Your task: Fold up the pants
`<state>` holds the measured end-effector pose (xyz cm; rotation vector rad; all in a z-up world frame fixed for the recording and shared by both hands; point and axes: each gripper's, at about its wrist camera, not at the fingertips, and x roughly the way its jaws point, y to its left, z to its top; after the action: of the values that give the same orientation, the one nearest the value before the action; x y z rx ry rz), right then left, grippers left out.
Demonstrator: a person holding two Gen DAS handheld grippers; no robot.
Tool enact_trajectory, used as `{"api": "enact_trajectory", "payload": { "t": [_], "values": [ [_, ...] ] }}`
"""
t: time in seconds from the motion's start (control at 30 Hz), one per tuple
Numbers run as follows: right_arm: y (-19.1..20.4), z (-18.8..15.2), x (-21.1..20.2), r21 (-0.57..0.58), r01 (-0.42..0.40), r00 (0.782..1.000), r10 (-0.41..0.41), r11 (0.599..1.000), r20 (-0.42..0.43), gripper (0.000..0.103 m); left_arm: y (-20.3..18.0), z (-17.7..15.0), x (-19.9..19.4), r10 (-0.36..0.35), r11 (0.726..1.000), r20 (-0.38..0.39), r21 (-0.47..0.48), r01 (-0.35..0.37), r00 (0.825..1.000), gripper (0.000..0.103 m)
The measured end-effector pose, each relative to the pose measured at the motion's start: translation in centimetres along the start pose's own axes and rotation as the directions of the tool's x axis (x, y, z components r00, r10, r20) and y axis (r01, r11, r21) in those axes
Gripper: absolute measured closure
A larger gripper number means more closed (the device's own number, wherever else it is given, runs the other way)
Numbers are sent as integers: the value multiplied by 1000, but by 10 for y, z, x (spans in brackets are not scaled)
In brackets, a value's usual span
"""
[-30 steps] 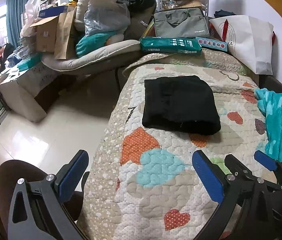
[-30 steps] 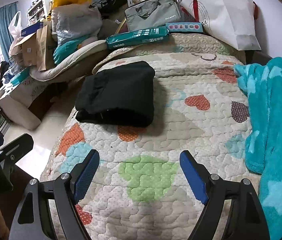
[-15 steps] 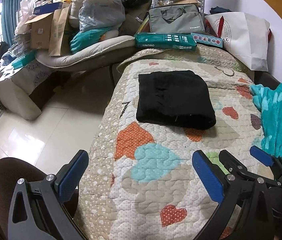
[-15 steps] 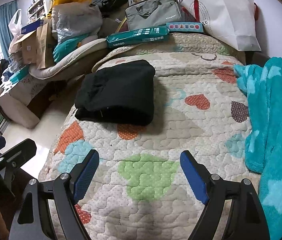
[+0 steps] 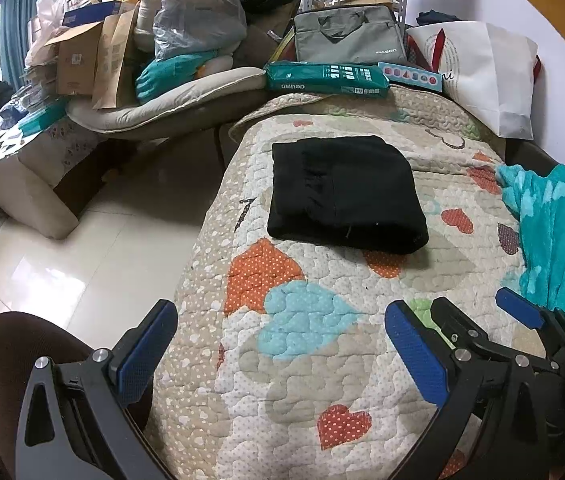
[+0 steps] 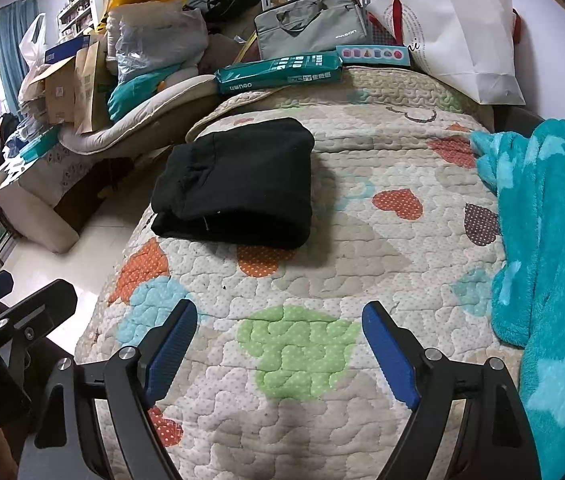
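The black pants (image 5: 342,194) lie folded into a compact rectangle on the heart-patterned quilt (image 5: 306,360); they also show in the right wrist view (image 6: 238,184). My left gripper (image 5: 278,344) is open and empty, well short of the pants, near the quilt's front left edge. My right gripper (image 6: 278,348) is open and empty over the green patch, also apart from the pants. The right gripper shows in the left wrist view (image 5: 478,320) at the right, and the left gripper shows in the right wrist view (image 6: 6,300) at the left.
A teal fleece blanket (image 6: 542,240) lies along the right side of the bed. A green box (image 5: 322,80), a grey bag (image 5: 346,36) and a white bag (image 5: 490,76) crowd the far end. The tiled floor (image 5: 82,256) and piled clutter (image 5: 122,60) are at the left.
Both grippers have drawn back a little from the folded pants and stayed open. The pants have not moved.
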<state>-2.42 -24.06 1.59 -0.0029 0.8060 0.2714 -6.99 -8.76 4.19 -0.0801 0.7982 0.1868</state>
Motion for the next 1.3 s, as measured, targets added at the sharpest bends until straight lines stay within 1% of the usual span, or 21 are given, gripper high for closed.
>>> {"api": "enact_trajectory", "payload": {
  "t": [0.57, 1.3],
  "values": [
    [0, -1, 1, -11, 2, 1000, -2, 1000, -4, 13, 6, -6, 6, -12, 1000, -34, -20, 12, 999, 0],
    [2, -3, 2, -15, 4, 1000, -4, 1000, -9, 13, 7, -7, 9, -16, 1000, -50, -26, 15, 999, 0]
  ]
}}
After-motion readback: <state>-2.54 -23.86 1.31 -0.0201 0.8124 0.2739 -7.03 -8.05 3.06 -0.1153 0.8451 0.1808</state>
